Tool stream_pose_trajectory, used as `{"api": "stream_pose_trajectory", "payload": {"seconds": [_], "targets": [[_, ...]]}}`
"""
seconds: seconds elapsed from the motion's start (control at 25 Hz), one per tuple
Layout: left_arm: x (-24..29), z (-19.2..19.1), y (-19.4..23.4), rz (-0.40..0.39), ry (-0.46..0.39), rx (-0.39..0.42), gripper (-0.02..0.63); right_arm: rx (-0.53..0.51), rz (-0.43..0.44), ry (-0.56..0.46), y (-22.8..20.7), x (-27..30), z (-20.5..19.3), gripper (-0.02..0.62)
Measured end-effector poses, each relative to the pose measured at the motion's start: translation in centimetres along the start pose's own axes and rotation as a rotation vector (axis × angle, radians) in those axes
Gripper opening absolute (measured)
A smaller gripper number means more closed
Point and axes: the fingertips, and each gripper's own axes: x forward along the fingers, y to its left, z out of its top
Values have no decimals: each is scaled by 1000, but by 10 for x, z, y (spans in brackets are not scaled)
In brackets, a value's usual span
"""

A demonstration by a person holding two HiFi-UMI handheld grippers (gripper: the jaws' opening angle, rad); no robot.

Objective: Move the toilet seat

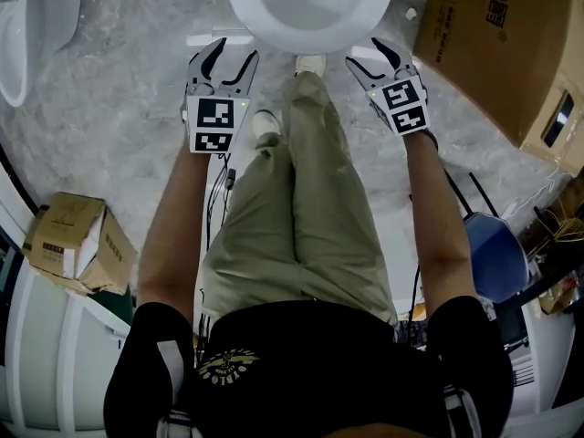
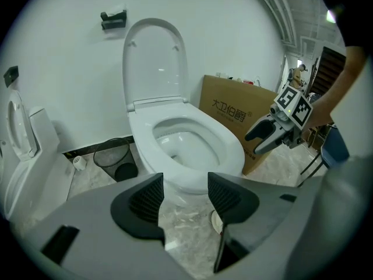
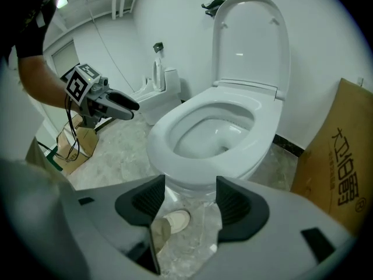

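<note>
A white toilet (image 1: 310, 12) stands straight ahead of me. Its lid (image 2: 154, 63) is raised against the wall, and the seat ring (image 2: 192, 127) appears to lie flat on the bowl. My left gripper (image 1: 230, 57) is open and empty, just left of the bowl's front. My right gripper (image 1: 367, 55) is open too, just right of the front, and touches nothing. In the left gripper view the open left gripper (image 2: 185, 197) frames the bowl's base, with the right gripper (image 2: 259, 137) hovering beside the rim. In the right gripper view the right gripper (image 3: 190, 200) faces the seat ring (image 3: 175, 124), the lid (image 3: 250, 39) and the left gripper (image 3: 125, 105).
A large cardboard box (image 1: 497, 53) leans to the right of the toilet. A second toilet (image 1: 23, 35) stands at the left, with a black wire bin (image 2: 113, 159) between the two. A small carton (image 1: 78, 245) and a blue seat (image 1: 497, 254) flank the person, whose shoe (image 1: 310, 64) touches the bowl's base.
</note>
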Motion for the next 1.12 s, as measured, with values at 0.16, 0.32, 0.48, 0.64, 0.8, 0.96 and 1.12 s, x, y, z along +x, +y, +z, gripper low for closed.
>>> {"api": "stream_pose_trajectory", "payload": {"seconds": [0.16, 0.32, 0.48, 0.64, 0.8, 0.96, 1.12], "targets": [[15, -9, 1, -4, 8, 10, 253, 3, 0, 27, -6, 15, -14, 264], [23, -19, 0, -12, 15, 9, 253, 3, -1, 41, -7, 25, -24, 264], [35, -28, 0, -15, 10, 5, 253, -8, 0, 39, -7, 38, -28, 264], [45, -30, 0, -12, 8, 1, 254, 4, -18, 13, -13, 41, -27, 264], [40, -34, -6, -19, 18, -2, 254, 50, -36, 14, -15, 41, -26, 265], [34, -48, -10, -19, 49, -7, 254, 77, -36, 16, -13, 38, -24, 265], [34, -52, -12, -21, 61, -18, 253, 92, -24, 5, -10, 26, -14, 265]]}}
